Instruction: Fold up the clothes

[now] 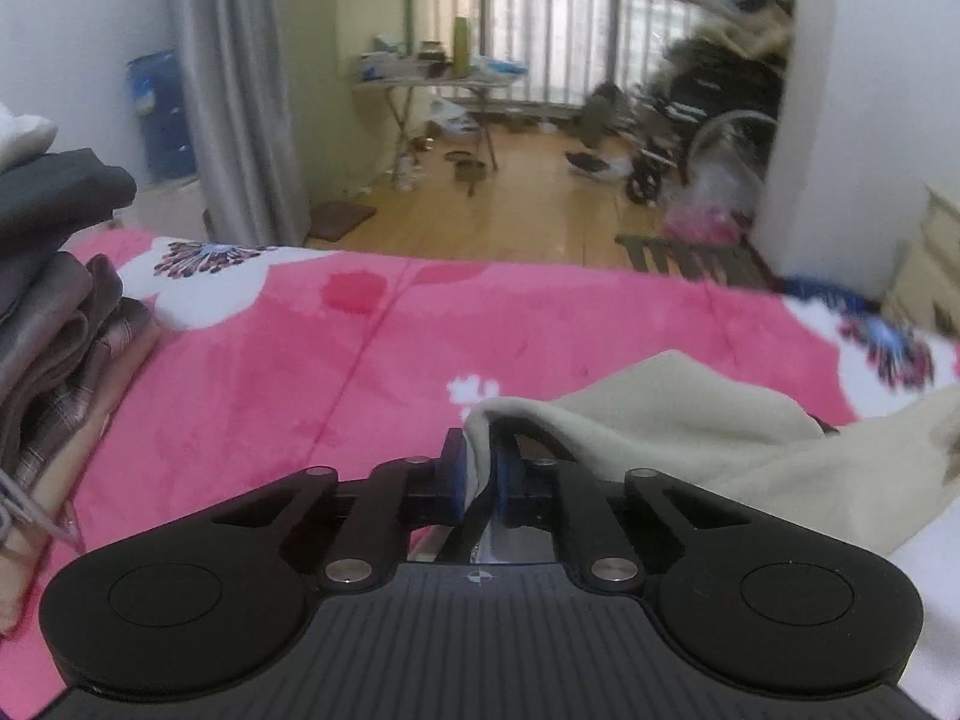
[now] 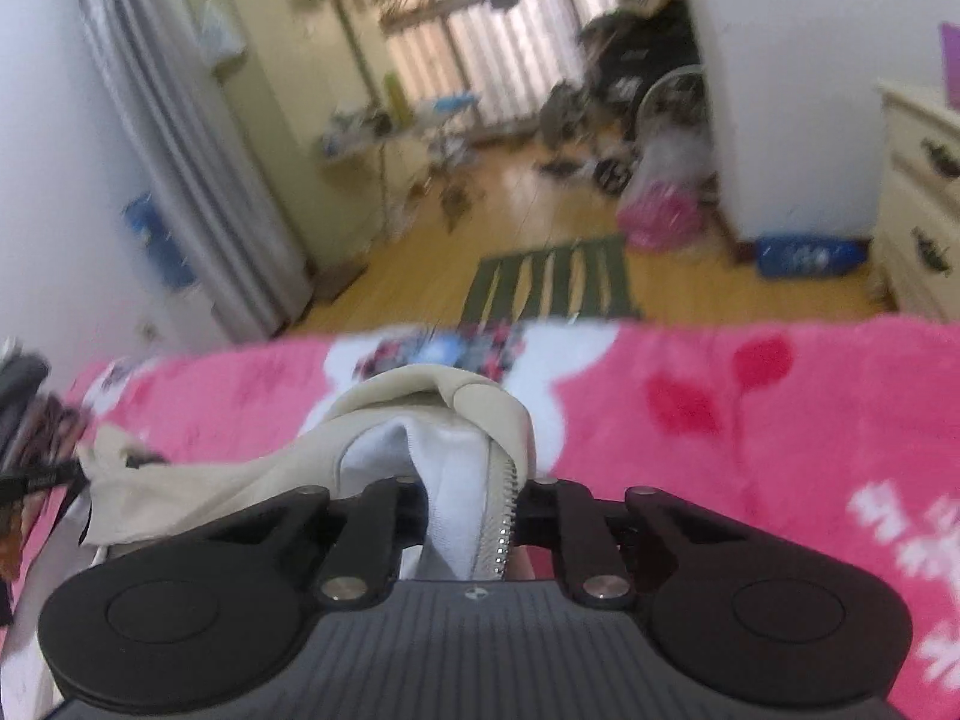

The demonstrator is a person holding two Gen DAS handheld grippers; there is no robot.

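A beige zip-up garment [image 1: 690, 420] with a white lining lies on the pink flowered blanket [image 1: 300, 372]. My left gripper [image 1: 480, 468] is shut on a fold of its beige edge, with the cloth trailing off to the right. In the right wrist view the same garment [image 2: 420, 402] bunches up over my right gripper [image 2: 474, 498], which is shut on its white lining and metal zipper edge [image 2: 504, 528]. The fingers of the right gripper are mostly hidden by cloth. The left gripper [image 2: 42, 477] shows at the far left of that view.
A pile of folded clothes [image 1: 54, 276] sits at the left on the blanket [image 2: 750, 420]. Beyond the bed edge are a wooden floor, a striped mat [image 2: 552, 282], a cluttered folding table [image 1: 432, 78], a wheelchair [image 1: 702, 114] and a cream dresser [image 2: 918, 198].
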